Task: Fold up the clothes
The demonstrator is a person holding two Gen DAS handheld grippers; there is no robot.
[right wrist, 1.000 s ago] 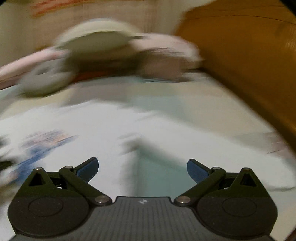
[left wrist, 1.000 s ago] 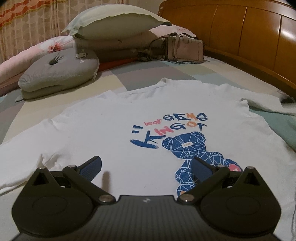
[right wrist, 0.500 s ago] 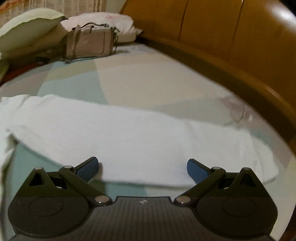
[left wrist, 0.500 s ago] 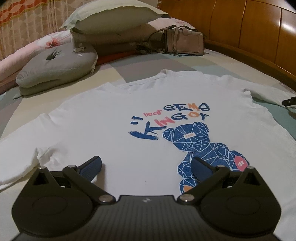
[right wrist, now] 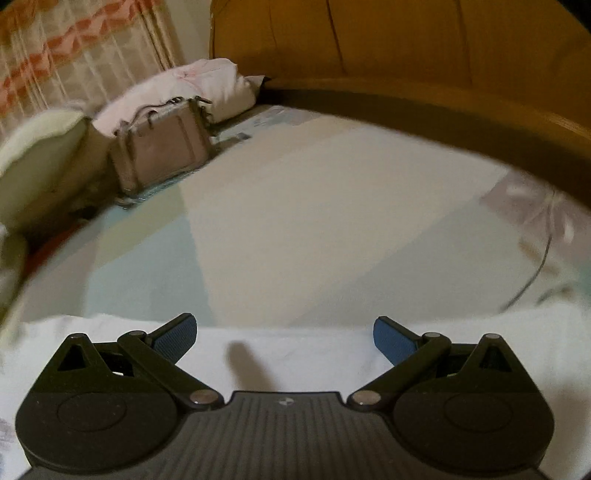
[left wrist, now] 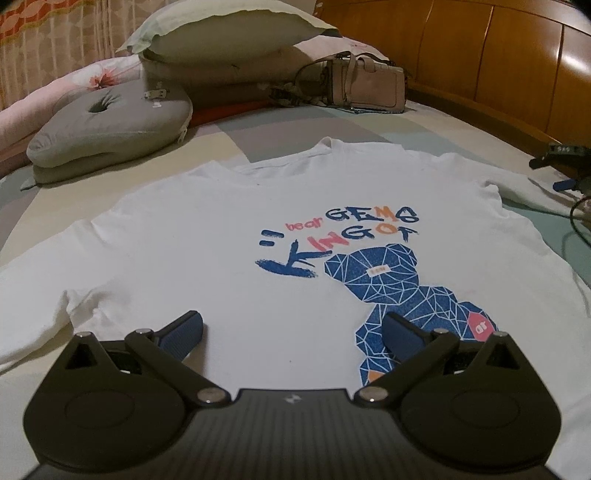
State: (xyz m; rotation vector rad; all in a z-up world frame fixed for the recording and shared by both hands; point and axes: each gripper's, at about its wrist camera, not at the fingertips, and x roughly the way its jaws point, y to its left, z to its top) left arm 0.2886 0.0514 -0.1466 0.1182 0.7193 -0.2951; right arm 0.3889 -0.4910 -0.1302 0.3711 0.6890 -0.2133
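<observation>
A white long-sleeved shirt (left wrist: pixel 229 236) with a blue bear print lies flat, front up, on the bed, collar toward the pillows. My left gripper (left wrist: pixel 291 332) hovers open over its lower front, nothing between the blue pads. In the right wrist view, my right gripper (right wrist: pixel 284 334) stands open just above the shirt's right sleeve (right wrist: pixel 295 350), which runs across the bottom of that view. The right gripper (left wrist: pixel 565 173) also shows at the far right edge of the left wrist view, over the sleeve.
A grey cushion (left wrist: pixel 107 129), stacked pillows (left wrist: pixel 229 33) and a beige handbag (left wrist: pixel 365 86) lie at the head of the bed. A wooden bed frame (right wrist: pixel 406 85) curves along the right side. A thin cable (right wrist: pixel 535 273) trails on the sheet near the sleeve end.
The right gripper swung right and dropped low onto the sleeve, which now fills only the bottom of its view. The left gripper eased slightly closer over the shirt front.
</observation>
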